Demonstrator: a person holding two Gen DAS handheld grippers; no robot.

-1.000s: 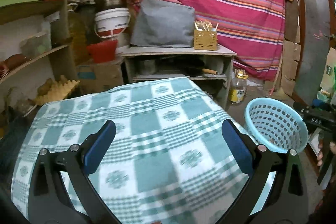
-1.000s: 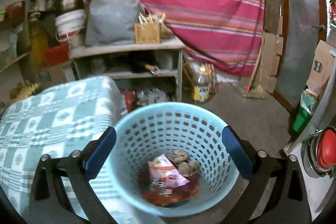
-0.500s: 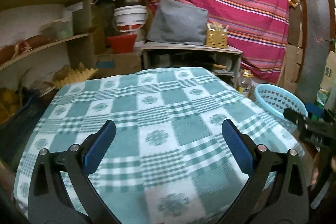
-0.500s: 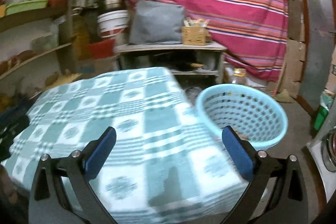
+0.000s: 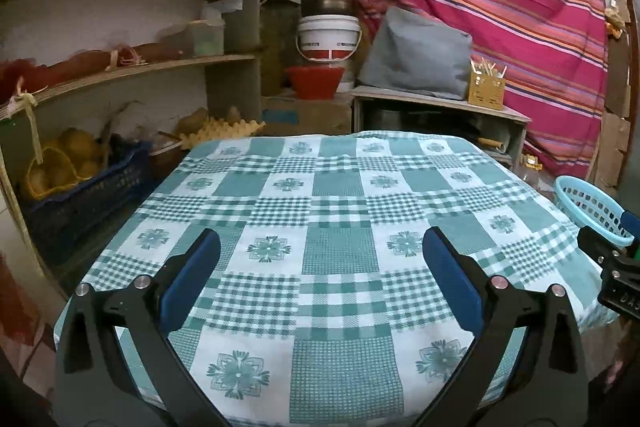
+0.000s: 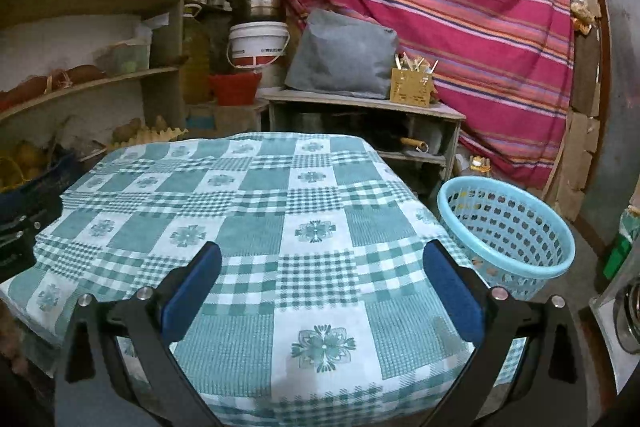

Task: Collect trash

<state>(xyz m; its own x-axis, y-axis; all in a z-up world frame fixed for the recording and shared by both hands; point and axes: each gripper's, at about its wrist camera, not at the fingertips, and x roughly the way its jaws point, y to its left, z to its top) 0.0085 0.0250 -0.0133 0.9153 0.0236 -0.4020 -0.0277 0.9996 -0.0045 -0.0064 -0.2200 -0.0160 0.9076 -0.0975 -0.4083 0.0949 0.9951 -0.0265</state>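
Both grippers, left gripper (image 5: 320,267) and right gripper (image 6: 320,269), are pulling back, jaws apart; basket (image 6: 506,227) sliding from centre to right, table (image 6: 260,211) looking cleared.

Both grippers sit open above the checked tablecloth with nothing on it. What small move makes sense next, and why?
Probably none beyond holding both grippers back: the left gripper and right gripper are open with nothing between the jaws, the tablecloth shows no trash, and the blue basket beside the table already holds scraps.

Letters "DAS" on the right hand-held gripper (image 5: 618,269) (cut off); bucket (image 5: 329,39) print unreadable.
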